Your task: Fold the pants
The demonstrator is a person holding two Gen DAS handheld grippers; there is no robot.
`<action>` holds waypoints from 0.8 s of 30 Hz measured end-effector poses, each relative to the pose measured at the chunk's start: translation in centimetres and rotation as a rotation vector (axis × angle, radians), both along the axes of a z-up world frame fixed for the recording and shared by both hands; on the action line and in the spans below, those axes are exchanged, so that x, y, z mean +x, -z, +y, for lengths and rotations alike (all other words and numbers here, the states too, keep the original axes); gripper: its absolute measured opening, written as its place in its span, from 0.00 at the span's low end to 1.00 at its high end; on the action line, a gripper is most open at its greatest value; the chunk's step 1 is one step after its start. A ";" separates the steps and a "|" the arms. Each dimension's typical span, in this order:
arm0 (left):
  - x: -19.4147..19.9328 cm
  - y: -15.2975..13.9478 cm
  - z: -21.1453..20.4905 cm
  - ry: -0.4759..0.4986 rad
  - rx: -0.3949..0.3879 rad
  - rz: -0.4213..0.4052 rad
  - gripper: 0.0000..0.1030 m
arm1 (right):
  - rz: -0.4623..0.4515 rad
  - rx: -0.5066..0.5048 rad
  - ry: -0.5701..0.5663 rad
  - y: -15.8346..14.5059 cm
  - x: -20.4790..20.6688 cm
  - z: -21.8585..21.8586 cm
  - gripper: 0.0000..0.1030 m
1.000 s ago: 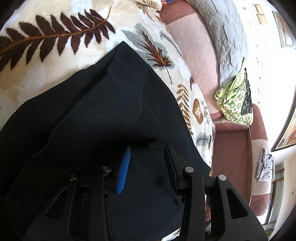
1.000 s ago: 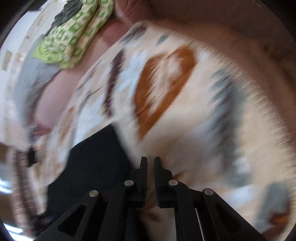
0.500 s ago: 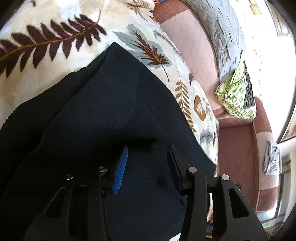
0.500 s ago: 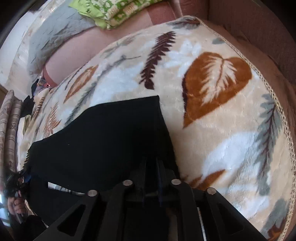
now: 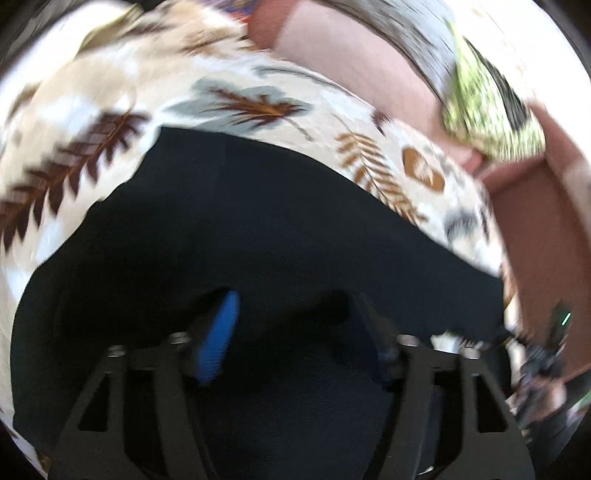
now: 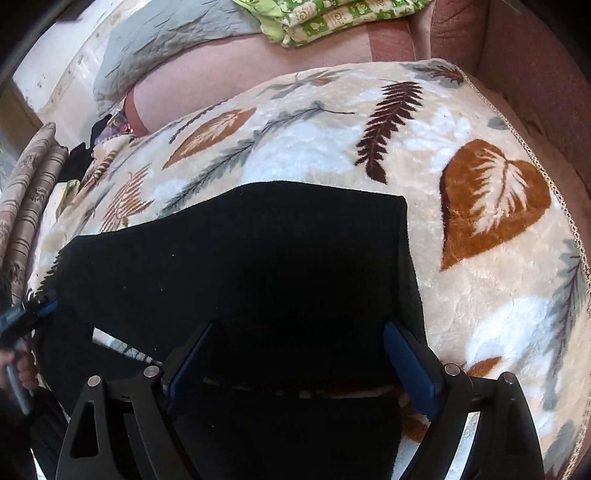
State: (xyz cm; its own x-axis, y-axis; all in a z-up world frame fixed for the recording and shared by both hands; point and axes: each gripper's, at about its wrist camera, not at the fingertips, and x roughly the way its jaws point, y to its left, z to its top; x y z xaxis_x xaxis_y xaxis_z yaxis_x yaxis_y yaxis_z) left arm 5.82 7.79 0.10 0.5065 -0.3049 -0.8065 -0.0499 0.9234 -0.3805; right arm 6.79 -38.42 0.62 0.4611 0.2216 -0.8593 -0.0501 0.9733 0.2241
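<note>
Lying flat on the leaf-print blanket [image 6: 491,302], the black pants [image 6: 258,266] fill each view from centre to 6 o'clock. Both the left gripper [image 5: 291,332] and right gripper [image 6: 295,363] have their fingers opening above the cloth, pinching nothing. Green patterned fabric [image 6: 332,18] sits at 12 o'clock.

The black pants [image 6: 236,266] are lying flat on the leaf-print blanket [image 6: 491,321], offering nothing tall to block a pass above them. To their right the blanket is lying bare out to its braided edge, open room for a gripper. Beyond that edge the reddish sofa arm [image 6: 535,74] is rising as a wall. Behind, the pink backrest [image 6: 229,77] is closing off the far side, with a grey quilt [image 6: 162,40] and a green patterned cloth [image 6: 332,18] piled along it. On the left, rolled cushions [image 6: 33,184] are crowding the blanket's end.
</note>
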 end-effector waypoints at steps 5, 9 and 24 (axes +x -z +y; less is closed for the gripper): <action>0.4 0.4 -2.9 0.055 0.202 0.006 0.77 | 0.006 -0.134 -0.072 0.4 0.0 2.0 0.88; 0.2 0.7 -2.3 0.055 0.198 0.003 0.77 | 0.012 -0.139 -0.074 0.6 0.4 1.9 0.89; -0.2 0.6 -3.2 0.077 0.252 -0.003 0.77 | 0.007 -0.160 -0.086 0.7 0.0 2.0 0.89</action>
